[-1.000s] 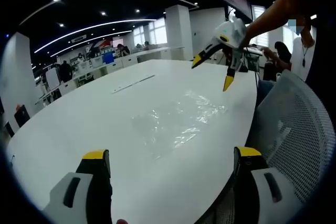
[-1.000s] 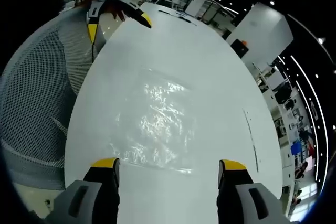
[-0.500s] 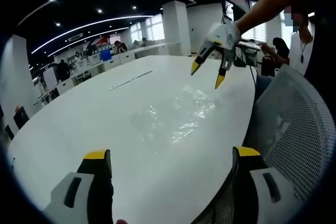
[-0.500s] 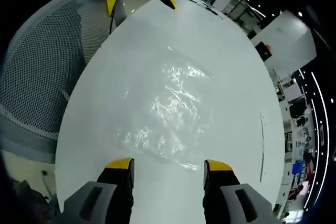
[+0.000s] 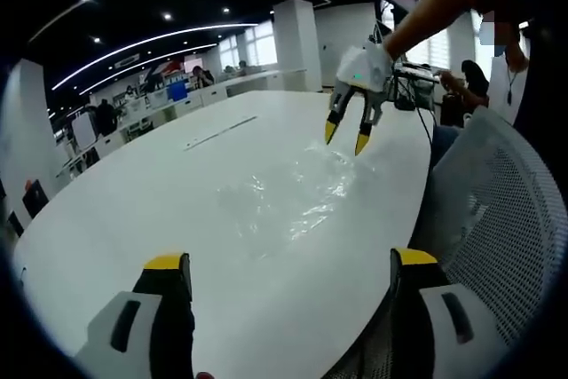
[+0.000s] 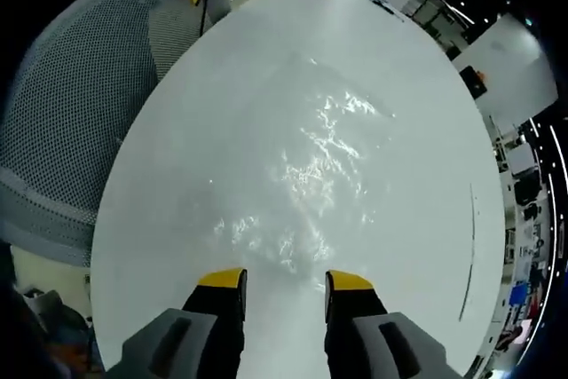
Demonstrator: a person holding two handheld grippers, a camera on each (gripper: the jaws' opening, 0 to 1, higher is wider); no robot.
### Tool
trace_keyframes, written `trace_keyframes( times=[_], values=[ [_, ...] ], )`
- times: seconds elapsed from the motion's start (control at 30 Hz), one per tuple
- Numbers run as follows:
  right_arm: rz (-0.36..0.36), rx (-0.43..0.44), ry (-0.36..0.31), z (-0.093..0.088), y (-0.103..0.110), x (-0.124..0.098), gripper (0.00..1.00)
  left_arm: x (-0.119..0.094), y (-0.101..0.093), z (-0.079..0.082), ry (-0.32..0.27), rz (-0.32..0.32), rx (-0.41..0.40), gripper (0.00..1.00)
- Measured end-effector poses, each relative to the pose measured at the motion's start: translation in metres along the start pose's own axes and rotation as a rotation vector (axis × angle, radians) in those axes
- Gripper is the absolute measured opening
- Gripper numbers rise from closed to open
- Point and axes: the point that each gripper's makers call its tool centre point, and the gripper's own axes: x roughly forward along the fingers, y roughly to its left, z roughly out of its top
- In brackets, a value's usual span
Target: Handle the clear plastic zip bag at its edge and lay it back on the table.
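**Clear bag flat on the white worktop, both tools released**

Your clear plastic zip bag (image 5: pixel 293 197) lies flat on the smooth, glossy white worktop (image 5: pixel 133 210), near its rounded end. The film is thin, wrinkled and see-through, catching the ceiling lights in bright glints; whether anything is inside it you cannot tell. In the right gripper view the bag (image 6: pixel 319 175) lies just ahead of your right tool (image 6: pixel 284 280), whose yellow-tipped jaws stand parted at its near edge with nothing between them. In the left gripper view that tool (image 5: pixel 344 136) points down over the bag's far edge. Your left tool (image 5: pixel 288 262) is spread wide, grasping nothing. A grey mesh chair back (image 5: pixel 506 210) curves beside the worktop.
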Motion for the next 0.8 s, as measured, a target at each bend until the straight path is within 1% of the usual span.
trace_keyframes(
  times=[0.1,0.13,0.17,0.2,0.23,0.3,0.33,0.43,0.47,0.6,0.7,0.8],
  values=[
    [0.041,0.016,-0.001,0.003,0.004,0.004,0.31,0.000,0.001,-0.001,0.000,0.002,-0.002,0.92],
    [0.074,0.036,0.000,0.004,0.008,0.006,0.29,0.000,0.001,-0.001,0.001,0.002,-0.004,0.92],
    [0.089,0.038,0.009,0.003,0.009,0.010,0.29,0.000,0.002,-0.001,0.002,0.003,-0.004,0.92],
    [0.115,0.043,-0.020,0.007,0.012,0.011,0.25,0.000,0.002,-0.001,0.002,0.004,-0.006,0.92],
    [0.118,0.088,-0.018,0.007,0.011,0.010,0.24,0.000,0.002,-0.001,0.002,0.005,-0.007,0.92],
    [0.145,0.112,-0.024,0.008,0.014,0.010,0.20,0.000,0.002,-0.002,0.003,0.006,-0.009,0.91],
    [0.141,0.109,-0.030,0.010,0.013,0.010,0.18,0.000,0.003,-0.002,0.003,0.006,-0.011,0.91],
    [0.147,0.146,-0.056,0.014,0.015,0.010,0.13,0.000,0.003,-0.001,0.003,0.007,-0.013,0.91],
    [0.143,0.188,-0.076,0.018,0.014,0.011,0.12,0.000,0.003,-0.001,0.003,0.007,-0.013,0.91],
    [0.110,0.232,-0.109,0.027,0.010,0.014,0.05,0.000,0.002,-0.002,0.006,0.004,-0.012,0.91],
    [0.091,0.254,-0.126,0.033,0.011,0.016,0.03,0.001,0.001,-0.002,0.007,-0.002,-0.008,0.90],
    [0.071,0.258,-0.131,0.041,0.016,0.016,0.01,0.002,-0.002,-0.002,0.010,-0.015,0.002,0.90]
  ],
)
